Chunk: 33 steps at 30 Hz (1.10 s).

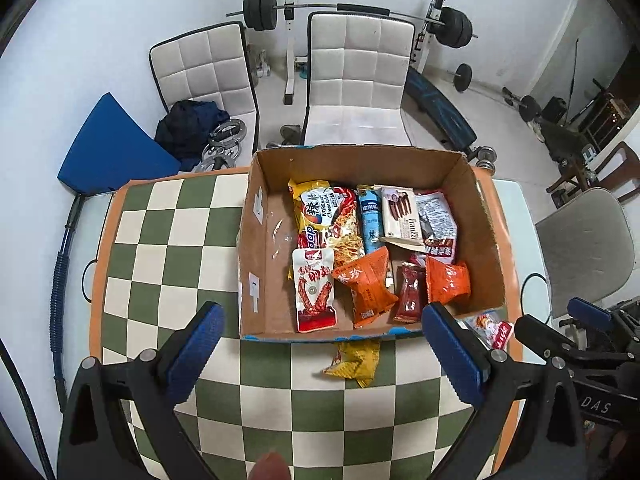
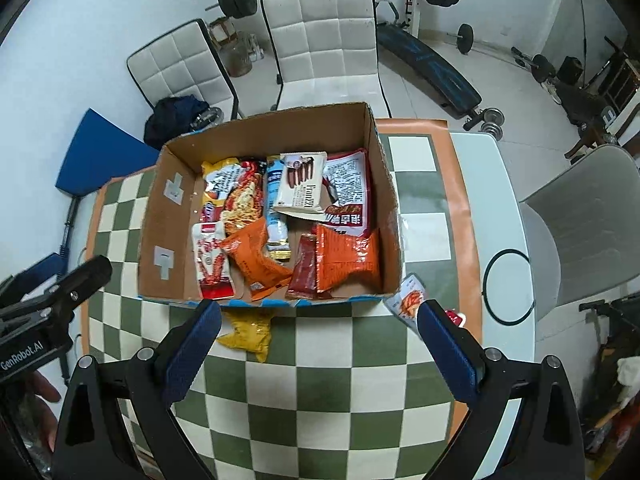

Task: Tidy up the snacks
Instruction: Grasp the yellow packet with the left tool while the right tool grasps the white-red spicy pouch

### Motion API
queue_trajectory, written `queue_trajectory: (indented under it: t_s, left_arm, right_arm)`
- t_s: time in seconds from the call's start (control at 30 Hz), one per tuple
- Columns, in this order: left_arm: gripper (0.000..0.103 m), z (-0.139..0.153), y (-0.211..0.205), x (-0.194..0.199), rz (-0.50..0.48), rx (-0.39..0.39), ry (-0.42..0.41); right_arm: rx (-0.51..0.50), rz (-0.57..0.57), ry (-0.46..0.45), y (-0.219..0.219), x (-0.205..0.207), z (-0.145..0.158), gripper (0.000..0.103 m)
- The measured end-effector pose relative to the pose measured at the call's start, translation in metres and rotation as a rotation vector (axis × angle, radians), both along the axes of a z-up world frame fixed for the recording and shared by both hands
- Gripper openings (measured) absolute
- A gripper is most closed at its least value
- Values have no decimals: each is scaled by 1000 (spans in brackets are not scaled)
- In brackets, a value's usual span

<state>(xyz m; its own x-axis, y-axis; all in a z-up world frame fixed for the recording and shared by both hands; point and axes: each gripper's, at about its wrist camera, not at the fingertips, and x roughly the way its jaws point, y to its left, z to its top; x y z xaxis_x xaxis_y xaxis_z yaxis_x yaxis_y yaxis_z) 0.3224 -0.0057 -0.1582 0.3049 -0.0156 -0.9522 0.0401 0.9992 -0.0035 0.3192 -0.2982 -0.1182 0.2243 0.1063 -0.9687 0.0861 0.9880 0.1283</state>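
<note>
A cardboard box (image 1: 486, 232) (image 2: 388, 184) stands on the green-and-cream checkered mat and holds several snack packets. A yellow packet (image 1: 354, 362) (image 2: 248, 332) lies on the mat just in front of the box. A small red-and-white packet (image 1: 494, 328) (image 2: 408, 296) lies at the box's front right corner. My left gripper (image 1: 320, 344) is open and empty, hovering in front of the box over the yellow packet. My right gripper (image 2: 318, 338) is open and empty, in front of the box, with the yellow packet by its left finger.
The checkered mat (image 1: 168, 264) (image 2: 344, 376) covers a white table (image 2: 500, 208). Two white chairs (image 1: 360, 80) (image 2: 320, 40) and gym weights stand behind it. A grey chair (image 2: 580, 232) stands at the right. The right gripper shows in the left wrist view (image 1: 592, 344).
</note>
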Motion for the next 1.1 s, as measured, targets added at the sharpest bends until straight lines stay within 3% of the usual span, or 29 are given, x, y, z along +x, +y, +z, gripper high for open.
queue_trajectory:
  t_s: [0.33, 0.47, 0.77, 0.97, 1.1]
  left_arm:
    - [101, -2, -3, -43, 30, 19, -27]
    - [101, -27, -12, -62, 66, 19, 32]
    - [101, -118, -37, -84, 163, 82, 184]
    - [101, -173, -32, -88, 254, 109, 244]
    - [101, -194, -28, -85, 291, 125, 273]
  right_arm:
    - [109, -56, -15, -25, -41, -3, 100]
    - [64, -65, 41, -55, -59, -27, 100]
    - [-95, 115, 216, -103, -45, -120, 100]
    - [-87, 239, 287, -110, -17, -192, 100]
    - [-66, 272, 302, -112, -2, -226, 100]
